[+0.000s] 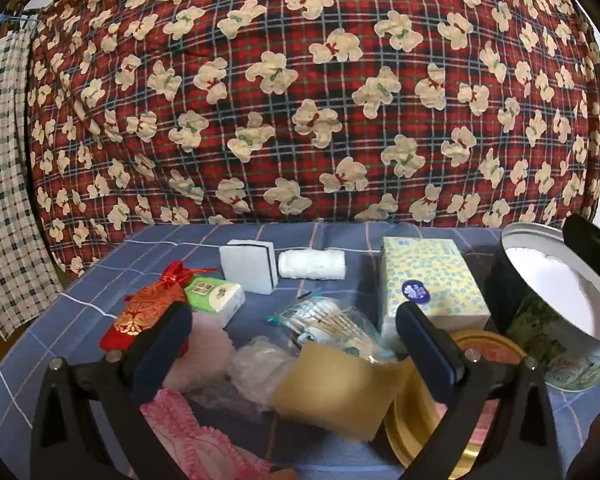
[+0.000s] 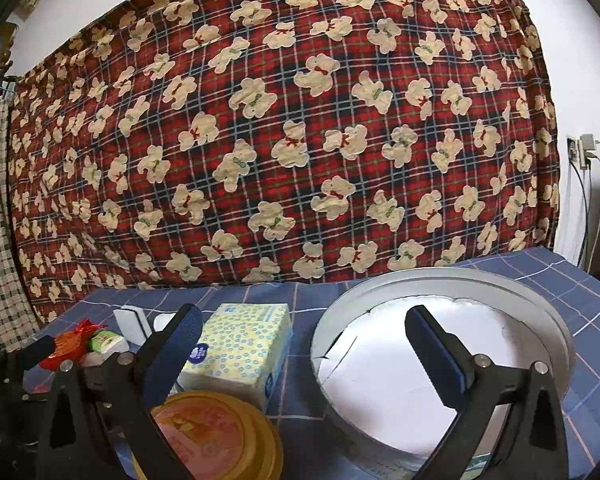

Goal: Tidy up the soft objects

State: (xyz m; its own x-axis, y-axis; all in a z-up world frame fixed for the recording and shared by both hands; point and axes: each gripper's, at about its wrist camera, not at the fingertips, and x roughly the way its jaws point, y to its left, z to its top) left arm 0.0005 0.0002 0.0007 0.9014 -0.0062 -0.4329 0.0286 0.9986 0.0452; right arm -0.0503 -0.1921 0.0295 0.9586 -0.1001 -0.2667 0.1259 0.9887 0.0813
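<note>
Soft things still all out on the bench, none in the big round tin yet, so job looks barely started. Left hand-held gripper wide apart, holding nothing. Right hand-held gripper wide apart too, hanging over the tin, nothing between its fingers. Nearest to the left one: pink frilly cloth, tan sponge, crinkly clear bag, gold tin lid flat on the cloth. A bit further: fluffy pale pink puff, red and gold pouch, packet of cotton swabs. Then small green tissue pack and big yellow dotted tissue pack with a round blue sticker, words too small to read. Curly writing low on the tin's side, too blurry to read. Further back: white foam block and white roll. Tin white inside and empty, far as can be seen. Last of all, red checked blanket with teddy bears hanging behind. Still to do, most likely: pick up each soft thing and drop it in the tin.
</note>
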